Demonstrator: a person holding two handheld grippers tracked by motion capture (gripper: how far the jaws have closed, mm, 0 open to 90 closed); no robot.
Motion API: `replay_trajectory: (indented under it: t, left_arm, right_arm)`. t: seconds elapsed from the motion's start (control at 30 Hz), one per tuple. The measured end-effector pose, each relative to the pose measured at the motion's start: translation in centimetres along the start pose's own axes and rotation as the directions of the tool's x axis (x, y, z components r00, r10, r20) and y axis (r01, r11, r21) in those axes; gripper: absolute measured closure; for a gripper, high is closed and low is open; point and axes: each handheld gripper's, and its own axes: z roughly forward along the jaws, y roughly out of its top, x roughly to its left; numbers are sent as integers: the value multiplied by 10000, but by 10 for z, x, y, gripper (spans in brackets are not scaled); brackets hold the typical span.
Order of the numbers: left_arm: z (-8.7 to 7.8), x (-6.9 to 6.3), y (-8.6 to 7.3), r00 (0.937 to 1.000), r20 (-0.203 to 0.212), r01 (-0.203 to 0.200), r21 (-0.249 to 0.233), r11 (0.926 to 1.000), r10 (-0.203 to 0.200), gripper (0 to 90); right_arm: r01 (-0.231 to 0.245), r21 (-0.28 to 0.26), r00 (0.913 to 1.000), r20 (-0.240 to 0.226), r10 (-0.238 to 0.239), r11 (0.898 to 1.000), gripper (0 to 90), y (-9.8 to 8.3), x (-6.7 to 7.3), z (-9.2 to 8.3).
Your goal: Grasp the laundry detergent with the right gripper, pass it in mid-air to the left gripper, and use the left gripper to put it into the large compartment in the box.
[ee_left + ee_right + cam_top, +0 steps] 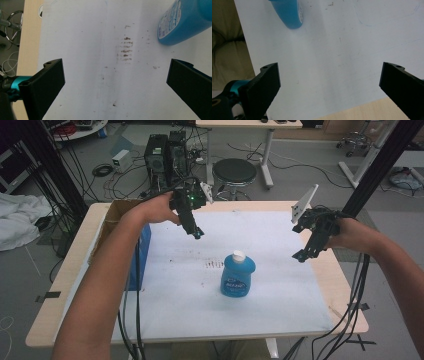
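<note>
A blue bottle [238, 276] with a white cap stands upright near the middle of the white sheet [280, 285] on the table. My left gripper [196, 233] hovers above the sheet, behind and left of the bottle, jaws wide apart with nothing between them. The bottle [182, 21] shows at the top right of the left gripper view. My right gripper [301, 255] hangs open to the right of the bottle, also empty. The bottle's base [288, 12] appears at the top left of the right gripper view.
A cardboard box [116, 217] and a blue package [141, 257] sit at the table's left side. Brown smudges [215, 264] mark the sheet behind the bottle. A black stool [234, 171] and computer towers [165, 155] stand beyond the far edge.
</note>
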Motion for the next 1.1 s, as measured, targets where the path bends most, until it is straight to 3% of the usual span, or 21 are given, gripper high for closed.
replay_trajectory:
  t: [0.23, 0.4, 0.83, 1.1]
  left_arm:
    - [4, -4, 0, 9998, 160, -148, 20, 9999, 148, 16]
    - [6, -9, -2, 9992, 314, -254, 2, 9997, 254, 17]
    - [11, -18, -2, 9963, 566, -657, 102, 9978, 650, 17]
    - [13, -19, -1, 9954, 723, -639, 232, 9977, 621, 17]
  right_arm:
    - [-111, -253, 9998, -142, 107, 9996, 24, -5, 4, 7]
    - [-197, -862, 9995, -264, 175, 9961, 24, -7, 8, 8]
    - [-373, -2133, 9983, -520, 268, 9763, 24, -16, 21, 27]
    - [-428, -2911, 9976, -654, 248, 9557, 24, -22, 30, 41]
